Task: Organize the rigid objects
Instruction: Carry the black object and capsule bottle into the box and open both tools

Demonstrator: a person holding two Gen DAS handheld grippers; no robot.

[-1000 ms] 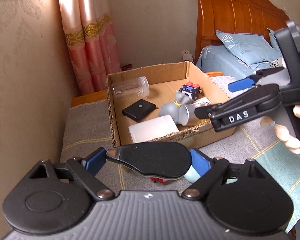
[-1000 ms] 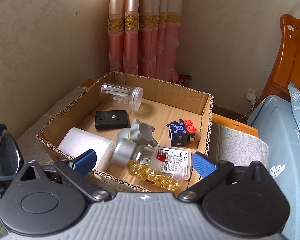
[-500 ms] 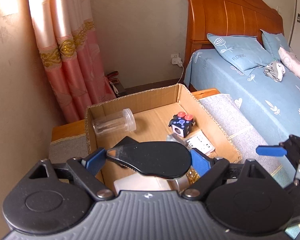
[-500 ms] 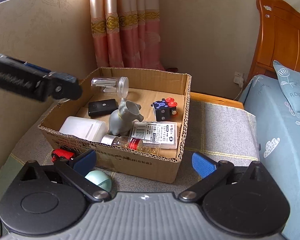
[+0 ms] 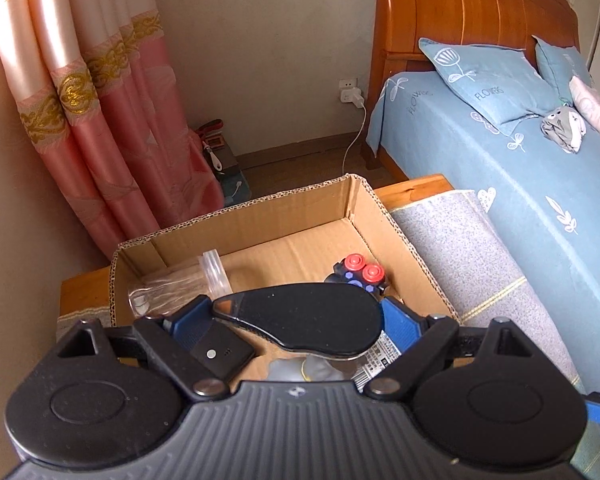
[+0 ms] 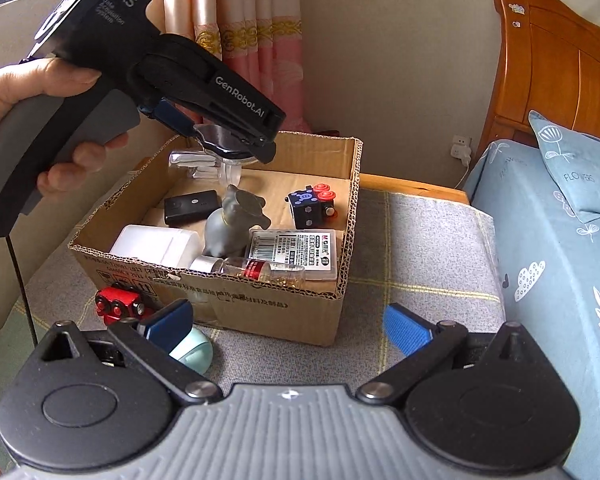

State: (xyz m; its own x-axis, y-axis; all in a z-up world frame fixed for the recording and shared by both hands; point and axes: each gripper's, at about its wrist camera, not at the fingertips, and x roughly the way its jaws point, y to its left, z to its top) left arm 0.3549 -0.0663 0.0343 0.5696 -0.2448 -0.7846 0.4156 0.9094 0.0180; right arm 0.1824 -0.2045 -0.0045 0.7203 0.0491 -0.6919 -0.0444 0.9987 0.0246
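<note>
On the left, the left gripper [image 6: 236, 140] is held in a hand [image 6: 28, 120] above the far left part of an open cardboard box [image 6: 260, 304]. Its blue fingers [image 5: 188, 320] are closed on a flat black oval object [image 5: 304, 320], gripping it from both sides above the box.

Inside the box, from left to right: a white container [image 6: 152, 244] at the near left, a clear jar [image 6: 204, 160] lying on its side at the back, a small black device [image 6: 192, 206], a grey animal figure [image 6: 232, 224] near the middle, a pill bottle [image 6: 252, 270] lying along the near wall, a flat labelled case [image 6: 296, 252], and a dark cube [image 6: 312, 208] with red buttons toward the right.

The box sits on a table covered with a grey cloth [image 6: 428, 248]. In front of the box, at its left, a red toy [image 6: 118, 306] and a pale green egg-shaped object [image 6: 194, 352] rest on the cloth.

The right gripper [image 6: 288, 320] hovers in front of the box, fingers [image 6: 404, 328] spread wide and holding nothing; its left finger is just above the green object.

On the far right is a bed [image 6: 560, 260] with blue bedding.
</note>
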